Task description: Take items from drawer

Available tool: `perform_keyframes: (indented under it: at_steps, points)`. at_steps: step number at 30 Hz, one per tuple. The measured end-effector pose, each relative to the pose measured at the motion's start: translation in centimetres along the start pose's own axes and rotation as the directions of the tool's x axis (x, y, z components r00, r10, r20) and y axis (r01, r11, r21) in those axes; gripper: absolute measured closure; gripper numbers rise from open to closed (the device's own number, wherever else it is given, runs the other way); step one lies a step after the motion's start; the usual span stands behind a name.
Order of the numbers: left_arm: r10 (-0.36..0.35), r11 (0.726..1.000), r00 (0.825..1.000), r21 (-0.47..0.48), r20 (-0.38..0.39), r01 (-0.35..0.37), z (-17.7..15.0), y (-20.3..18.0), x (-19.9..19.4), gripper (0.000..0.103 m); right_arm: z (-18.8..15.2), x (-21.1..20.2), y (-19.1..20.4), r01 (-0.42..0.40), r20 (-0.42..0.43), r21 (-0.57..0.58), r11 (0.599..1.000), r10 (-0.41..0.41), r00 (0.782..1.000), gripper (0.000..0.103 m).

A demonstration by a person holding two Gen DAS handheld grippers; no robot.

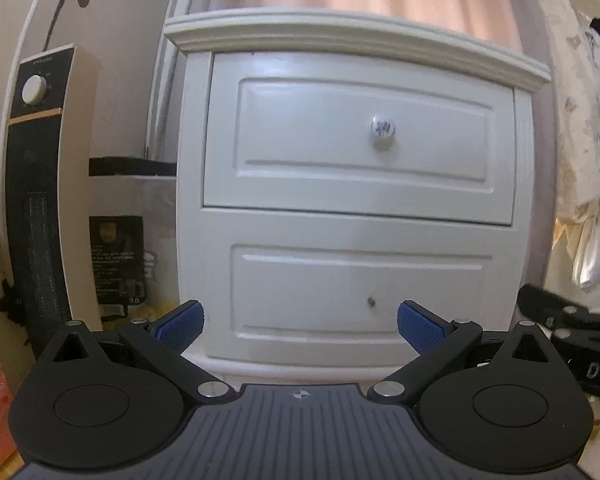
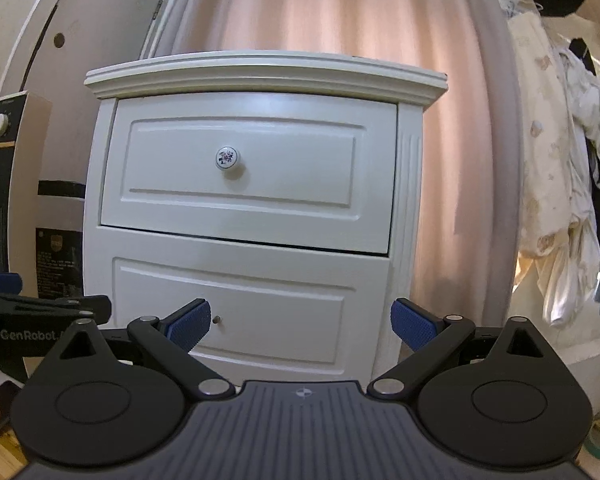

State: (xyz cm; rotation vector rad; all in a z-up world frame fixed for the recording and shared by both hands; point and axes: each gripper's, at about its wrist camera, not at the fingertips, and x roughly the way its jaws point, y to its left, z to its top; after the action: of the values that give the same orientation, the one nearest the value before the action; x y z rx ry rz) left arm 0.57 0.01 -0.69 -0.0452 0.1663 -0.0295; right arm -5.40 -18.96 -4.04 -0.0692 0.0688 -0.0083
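White wood: the nightstand (image 2: pixel 244 216) fills both my views, with two drawers stacked in its front and a pink curtain (image 2: pixel 320 12) behind it.
Top drawer (image 2: pixel 248 184): closed or nearly so, with a thin dark gap along its bottom edge; its long axis runs level, left to right, and its face points straight at me.
Knob (image 2: pixel 227 159): white ceramic with a small floral print, at the centre of the top drawer front, sticking out toward me.
Lower drawer (image 2: pixel 232 312): closed, with only a tiny stud (image 2: pixel 217 319) where a knob would sit.
Left gripper (image 1: pixel 300 322): blue pads wide apart, holding nothing; the knob lies above and slightly right of its centre line.
Right gripper (image 2: pixel 300 322): pads likewise spread and empty; the knob lies above and to the left.
Which is nearer: I judge neither clearly; both hang low before the nightstand, level with the lower drawer.
Next move, as I judge it: raise one gripper to the knob, close on it, and pull straight back.
Items: hidden; no drawer is open.
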Motion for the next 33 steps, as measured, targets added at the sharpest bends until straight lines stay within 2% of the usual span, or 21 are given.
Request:
perform_keyframes:
  at_steps: [6, 10, 16, 22, 26, 30, 33]
  points:
    - [-0.026, 0.998, 0.999, 0.052, 0.026, 0.025, 0.5, -0.7, 0.0, 0.0, -0.3, -0.4, -0.3, -0.002, 0.071, -0.022, 1.0, 0.004, 0.997, 0.0]
    - [-0.023, 0.996, 0.999, 0.085, 0.028, 0.021, 0.0, -1.7, 0.6, 0.0, -0.2, -0.5, -0.6, -0.035, 0.068, -0.028, 0.999, 0.037, 0.997, 0.0]
    - [-0.015, 0.99, 0.998, 0.144, 0.058, 0.007, -1.2, -3.6, 2.0, 0.0, 0.0, -0.9, -1.5, -0.074, 0.051, 0.031, 0.997, 0.072, 0.996, 0.0]
    - [-0.025, 0.995, 0.998, 0.096, 0.051, 0.02, -1.7, -4.4, 4.0, 0.0, 0.1, -1.1, -3.2, -0.041, 0.048, 0.092, 0.995, 0.037, 0.998, 0.0]
    - [-0.063, 0.997, 0.998, 0.039, -0.005, 0.063, -1.5, -4.4, 5.4, 0.0, 0.1, -1.4, -4.9, -0.012, 0.064, 0.154, 0.988, 0.003, 0.998, 0.0]
    - [-0.084, 0.994, 0.996, 0.072, -0.012, 0.085, -1.4, -5.2, 6.9, 0.0, 0.3, -1.4, -5.1, -0.008, 0.042, 0.066, 0.998, 0.005, 0.999, 0.0]
    - [-0.081, 0.996, 0.996, 0.035, -0.038, 0.083, -1.6, -5.4, 8.4, 0.0, -0.1, -1.3, -4.7, 0.01, 0.053, 0.014, 1.0, -0.011, 0.999, 0.0]
